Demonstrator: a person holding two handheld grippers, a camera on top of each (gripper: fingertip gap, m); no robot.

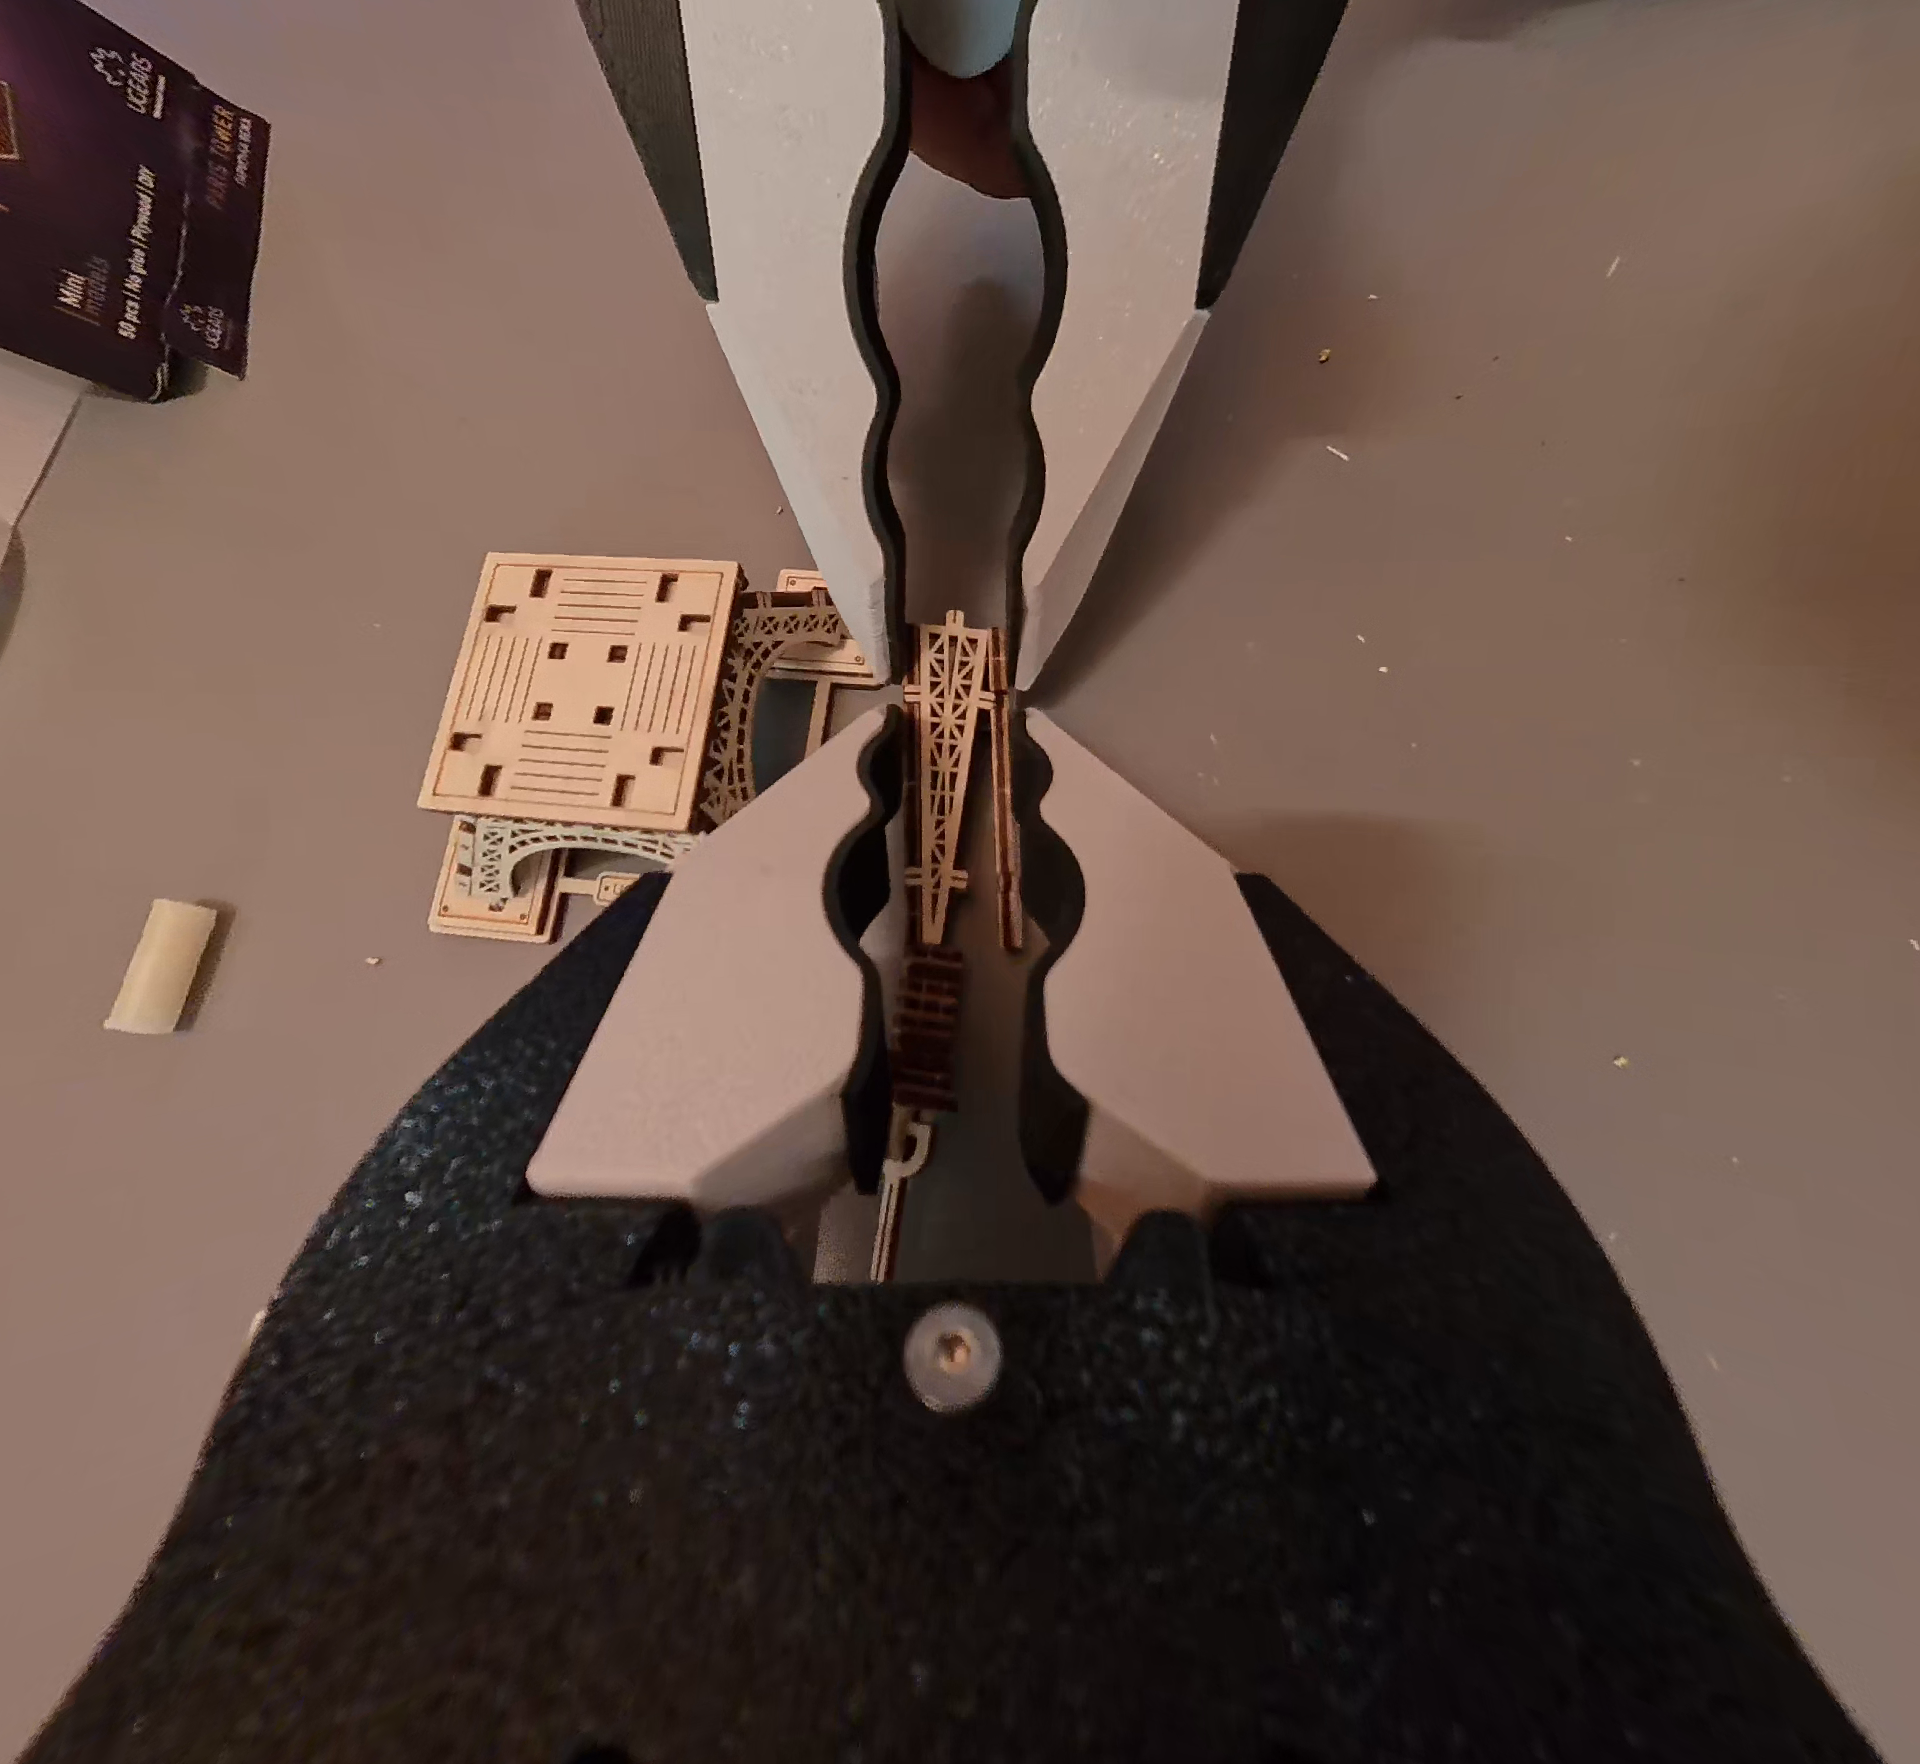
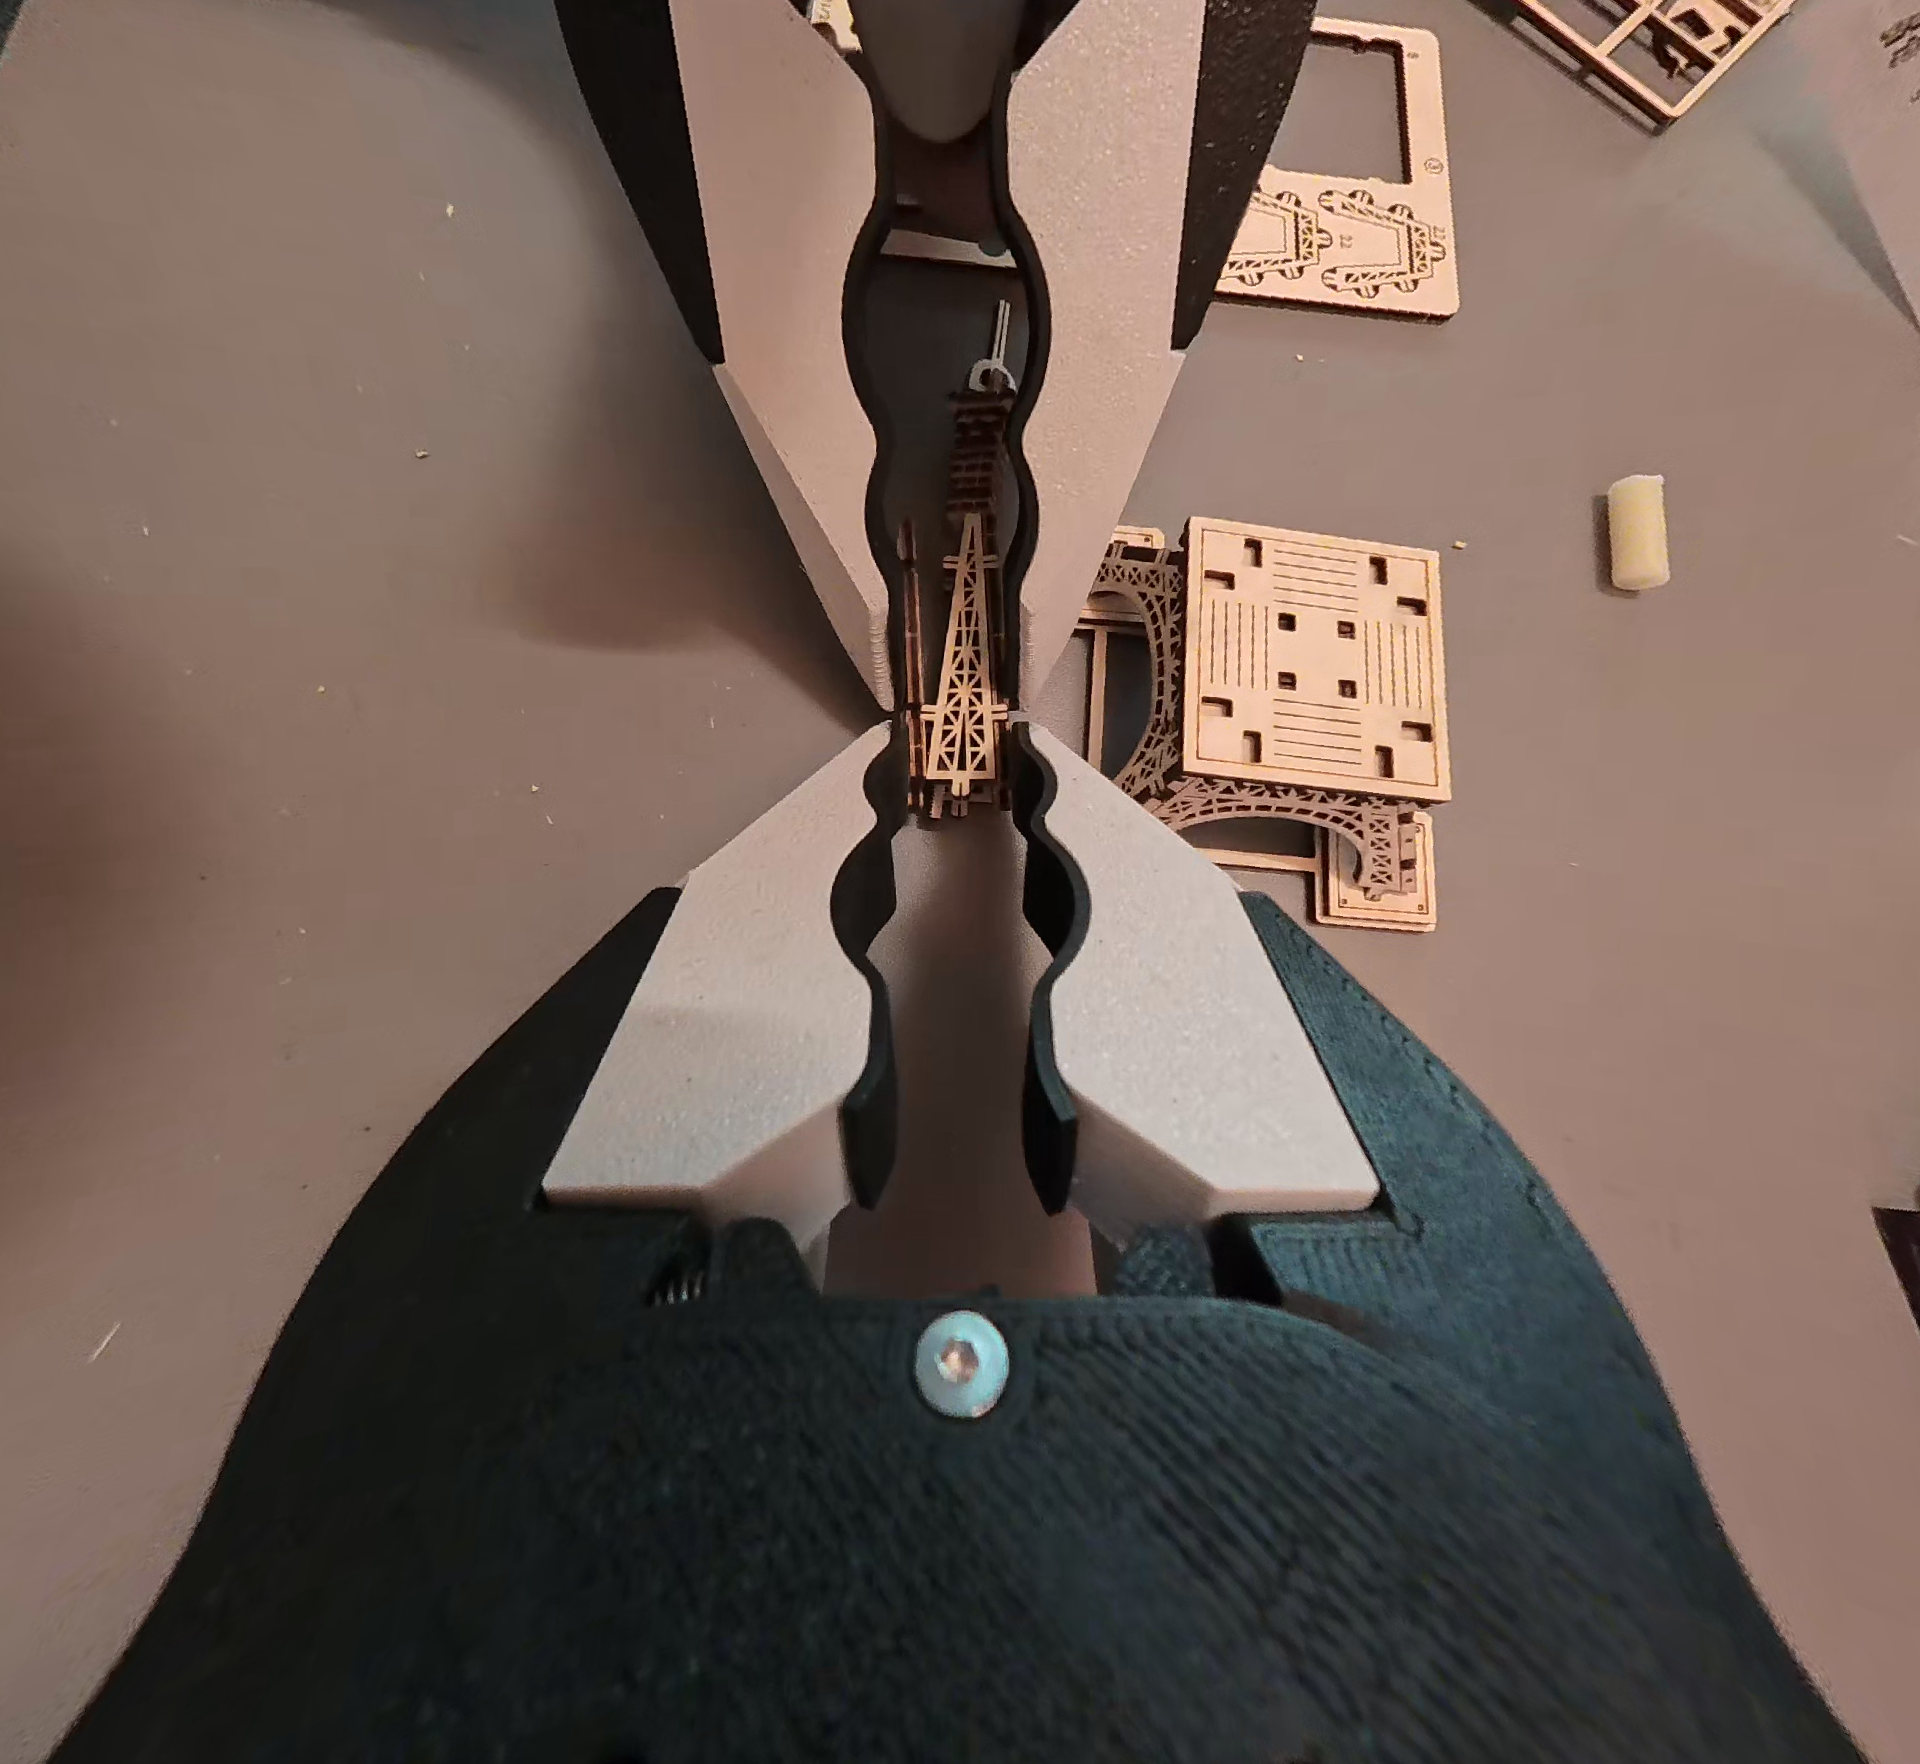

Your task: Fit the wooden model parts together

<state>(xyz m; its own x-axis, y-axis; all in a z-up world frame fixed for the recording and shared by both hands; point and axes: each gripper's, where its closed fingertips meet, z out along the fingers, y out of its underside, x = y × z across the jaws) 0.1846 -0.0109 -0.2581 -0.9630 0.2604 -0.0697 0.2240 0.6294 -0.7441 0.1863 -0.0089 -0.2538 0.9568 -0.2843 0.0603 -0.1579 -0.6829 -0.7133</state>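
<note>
Evidently the two claws met tip to tip over the bench (image 1: 1455, 571) so that both could grip the same small assembly while a side was pressed home.

Far left in the left wrist view: dark box (image 1: 125, 187) at the bench edge, then a pale short tube (image 1: 161, 966), both well clear of the work. Next, the square slotted base plate (image 1: 582, 686) lay flat atop lattice arch pieces (image 1: 738, 706) and their frames, just beside my left claw's tip; my judgement is it was parked there for a later step.

Left claw (image 1: 956, 748): closed on the tower spire (image 1: 940, 779), its narrow dark top section and mast running back between the fingers towards the camera, the wide lattice end poking out forward. A second thin lattice strip (image 1: 1006, 800) sat against the right side of the spire, seemingly the part being seated.

Right claw (image 2: 956, 758): closed on the spire's wide end (image 2: 961, 706), so the spire (image 2: 971, 509) pointed away from this camera into the opposing fingers. Spent part frames (image 2: 1340, 187) lay at the upper right, well apart.

Holding either end presumably kept the fragile lattice from bending.
</note>
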